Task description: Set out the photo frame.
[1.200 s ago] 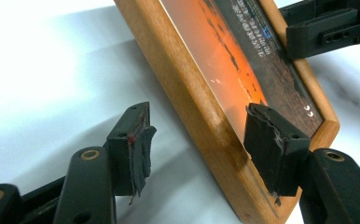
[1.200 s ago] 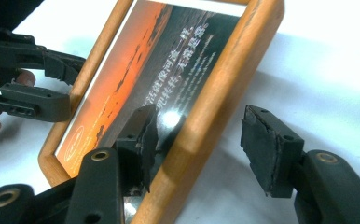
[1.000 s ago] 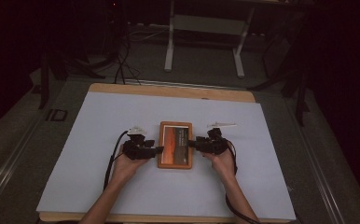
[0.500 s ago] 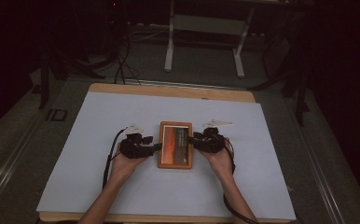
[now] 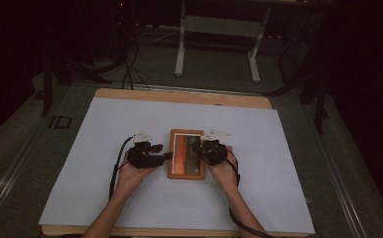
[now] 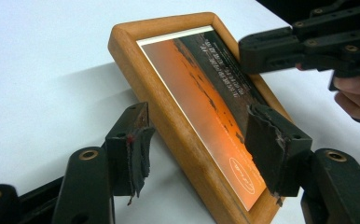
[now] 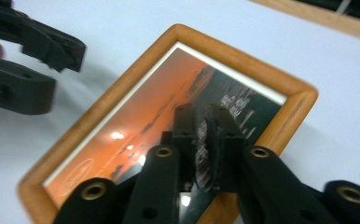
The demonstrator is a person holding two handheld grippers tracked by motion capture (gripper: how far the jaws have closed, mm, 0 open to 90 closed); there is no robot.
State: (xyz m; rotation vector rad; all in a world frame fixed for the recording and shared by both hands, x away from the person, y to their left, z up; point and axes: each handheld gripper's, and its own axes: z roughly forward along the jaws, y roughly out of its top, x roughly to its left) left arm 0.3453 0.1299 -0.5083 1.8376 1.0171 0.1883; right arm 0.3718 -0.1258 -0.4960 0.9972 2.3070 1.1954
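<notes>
The frame (image 5: 186, 154) lies flat at the centre of the high view on the white sheet (image 5: 105, 129). The left gripper (image 6: 201, 154) is spread astride its edge. The right gripper (image 7: 201, 140), pressed nearly together, sits over its glass.

Wooden picture frame (image 5: 186, 154) with orange print, seemingly flat on table
</notes>
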